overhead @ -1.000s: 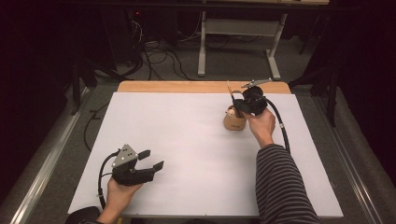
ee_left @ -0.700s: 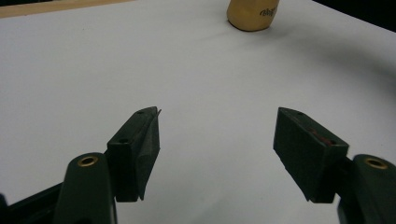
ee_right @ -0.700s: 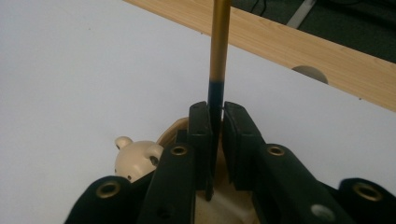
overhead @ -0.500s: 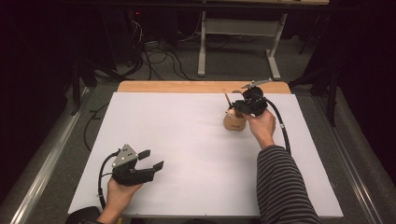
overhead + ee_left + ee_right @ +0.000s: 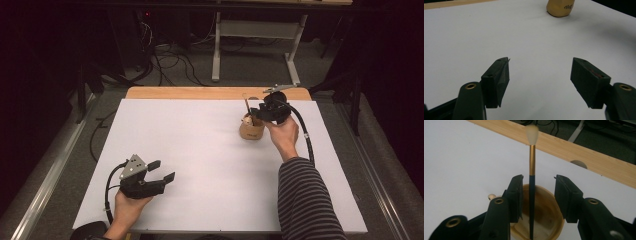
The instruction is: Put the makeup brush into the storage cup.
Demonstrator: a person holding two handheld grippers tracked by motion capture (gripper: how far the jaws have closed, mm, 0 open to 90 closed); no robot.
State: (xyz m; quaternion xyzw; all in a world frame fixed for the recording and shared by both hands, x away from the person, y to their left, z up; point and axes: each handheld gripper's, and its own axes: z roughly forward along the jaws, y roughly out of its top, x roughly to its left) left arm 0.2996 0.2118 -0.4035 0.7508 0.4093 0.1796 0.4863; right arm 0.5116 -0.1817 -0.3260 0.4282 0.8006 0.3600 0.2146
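Jaws of the right gripper (image 5: 537,197) stand partly apart and have just been opening; the brush (image 5: 532,192) rises between them, its dark handle near the left pad but, as far as I can tell, no longer pinched. The brush stands nearly upright with its foot in the wooden cup (image 5: 541,220) and its pale bristle tip up; in the high view the cup (image 5: 251,129) sits on the far right part of the white bench (image 5: 200,150), just beside the right gripper (image 5: 261,113). The step looks like letting the brush go into the cup, and to do it well the hand should probably open a little wider, then draw straight back and up so that neither pad drags the handle or tips the light cup. A small rounded wooden piece (image 5: 491,196) lies on the bench just beside the cup, low enough that it should not interfere. The left gripper (image 5: 161,171) rests near the front left edge, its jaws wide and empty, well apart from the cup (image 5: 560,8). A bare wooden strip (image 5: 200,93) edges the far side; nothing else crowds the withdrawal path.
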